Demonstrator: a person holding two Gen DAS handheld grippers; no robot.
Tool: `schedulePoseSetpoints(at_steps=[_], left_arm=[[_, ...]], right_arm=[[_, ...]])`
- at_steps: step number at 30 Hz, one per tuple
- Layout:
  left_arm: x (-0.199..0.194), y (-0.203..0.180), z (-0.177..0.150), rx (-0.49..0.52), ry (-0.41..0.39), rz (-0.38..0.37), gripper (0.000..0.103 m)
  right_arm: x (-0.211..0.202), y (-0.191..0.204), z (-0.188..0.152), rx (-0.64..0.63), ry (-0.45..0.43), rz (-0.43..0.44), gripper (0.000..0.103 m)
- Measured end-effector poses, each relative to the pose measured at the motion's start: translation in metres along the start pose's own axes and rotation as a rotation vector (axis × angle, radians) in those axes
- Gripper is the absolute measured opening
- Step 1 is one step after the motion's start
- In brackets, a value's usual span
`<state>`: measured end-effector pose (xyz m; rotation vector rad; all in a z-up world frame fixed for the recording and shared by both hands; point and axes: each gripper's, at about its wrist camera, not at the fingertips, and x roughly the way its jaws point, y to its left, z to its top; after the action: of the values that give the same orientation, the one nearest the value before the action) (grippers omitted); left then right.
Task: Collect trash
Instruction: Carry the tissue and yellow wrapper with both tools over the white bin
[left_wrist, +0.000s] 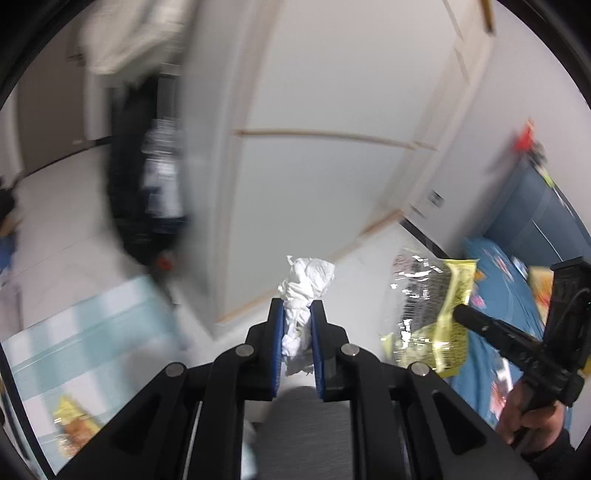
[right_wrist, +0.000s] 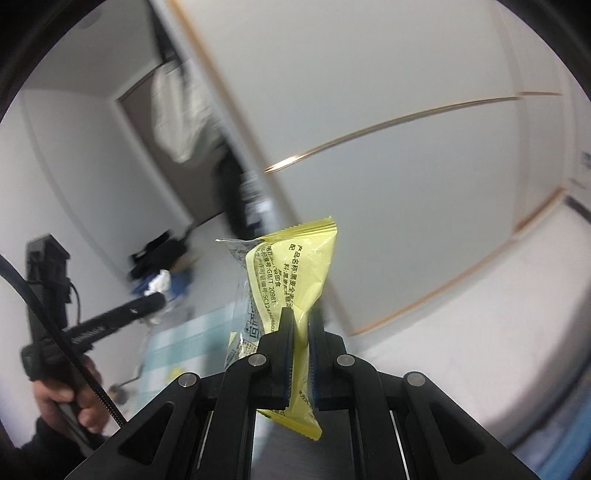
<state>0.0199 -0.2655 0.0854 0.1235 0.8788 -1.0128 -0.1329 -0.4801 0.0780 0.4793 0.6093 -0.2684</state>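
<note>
In the left wrist view my left gripper (left_wrist: 297, 308) is shut on a crumpled white tissue (left_wrist: 308, 282), which sticks out beyond the blue pads. To its right, the yellow and clear snack wrapper (left_wrist: 430, 314) hangs from the other gripper, whose black handle a hand (left_wrist: 532, 413) holds. In the right wrist view my right gripper (right_wrist: 301, 317) is shut on that yellow wrapper (right_wrist: 295, 269) with black print, which stands up above the fingers. The left gripper (right_wrist: 153, 297) shows at far left with the white tissue (right_wrist: 160, 282) at its tip.
Large white panelled doors (left_wrist: 332, 177) fill the background, over a pale floor (right_wrist: 443, 332). A light blue checked mat (left_wrist: 92, 332) carries another yellow wrapper (left_wrist: 72, 424). A blue patterned cloth (left_wrist: 491, 295) lies at right. Dark blurred things (right_wrist: 159, 254) sit on the floor.
</note>
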Motion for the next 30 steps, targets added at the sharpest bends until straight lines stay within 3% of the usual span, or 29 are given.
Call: schedulePoseSetpoints(at_steps=[5,11,18,22,30], left_arm=[[0.058,-0.064,-0.008,0.080,0.166,-0.105,0.010],[0.154,-0.107,-0.043,0.102,0.479,-0.163,0.010],[0.239,-0.130,-0.100,0.090,0.821,-0.104,0.010],[0.264,-0.140,-0.118,0.155,0.920,-0.037,0.010],[0.302,-0.107,-0.149,0.018,1.120,-0.016,0.010]], right_arm=[[-0.022,-0.071,-0.038,0.066,0.044,-0.164,0.007],[-0.016,-0.150,-0.102,0.248,0.158,-0.247,0.007],[0.007,-0.204,-0.152,0.386,0.288,-0.300,0.007],[0.031,-0.211,-0.174,0.428,0.380,-0.330,0.007],[0.073,-0.219,-0.196,0.437,0.488,-0.370,0.010]])
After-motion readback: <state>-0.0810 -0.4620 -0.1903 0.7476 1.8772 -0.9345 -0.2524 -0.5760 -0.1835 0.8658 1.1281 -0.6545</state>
